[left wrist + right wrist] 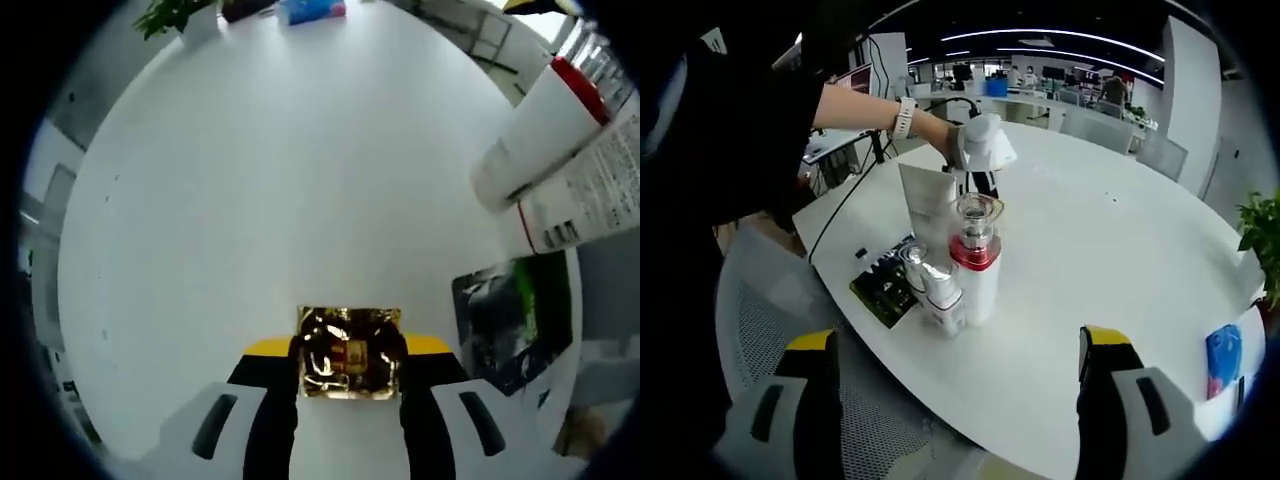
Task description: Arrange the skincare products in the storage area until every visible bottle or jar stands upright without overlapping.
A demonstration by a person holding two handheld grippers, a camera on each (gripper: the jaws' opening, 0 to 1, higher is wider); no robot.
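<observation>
Crinkled gold square (pixel 349 352) in left claw (pixel 349 375)

white round table (pixel 1120 260), bottles (pixel 975 265), dark packet (pixel 880 285)

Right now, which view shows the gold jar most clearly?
The left gripper view: the gold jar sits close between the left hand-held gripper jaws, above the white table. In the right gripper view it is a small, distant object held above the bottles.
</observation>
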